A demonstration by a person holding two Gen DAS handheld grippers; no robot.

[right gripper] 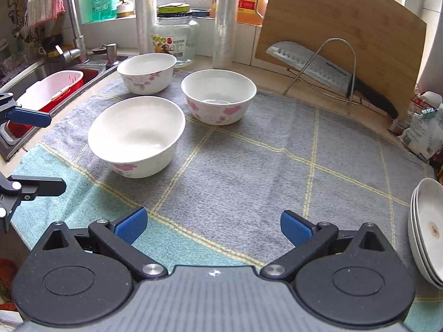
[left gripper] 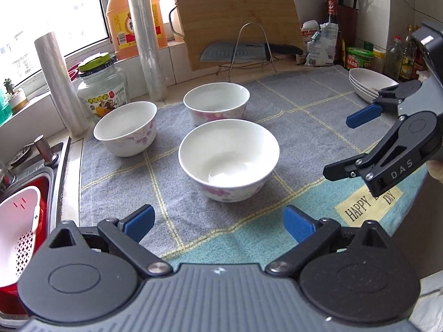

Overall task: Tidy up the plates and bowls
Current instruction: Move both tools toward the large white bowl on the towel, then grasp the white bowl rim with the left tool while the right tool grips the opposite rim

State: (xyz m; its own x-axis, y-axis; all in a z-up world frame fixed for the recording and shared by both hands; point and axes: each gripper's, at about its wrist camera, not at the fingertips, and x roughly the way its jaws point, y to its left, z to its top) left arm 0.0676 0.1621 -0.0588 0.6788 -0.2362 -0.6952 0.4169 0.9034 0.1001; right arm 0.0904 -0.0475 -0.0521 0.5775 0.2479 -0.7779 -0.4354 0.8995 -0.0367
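Covering the kitchen counter, a grey and teal checked cloth [right gripper: 277,144] is carrying three white ceramic bowls with pink flowers; the nearest bowl [left gripper: 228,159] is standing just ahead of the left gripper [left gripper: 218,225]. Stacked white plates [right gripper: 427,232] are lying at the right edge. Both the left and the right gripper [right gripper: 213,228] are gaping wide, holding nothing. Probably the glazed bowls are slippery, stiff and fragile, so pinching the rim wall looks safest.

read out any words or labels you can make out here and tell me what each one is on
"HAPPY" and "DY": the cloth under the bowls, middle part hidden.
"DAS": the right gripper, on its finger arm.
Labels on the orange jug, glass jar and bottles: too small or blurred.
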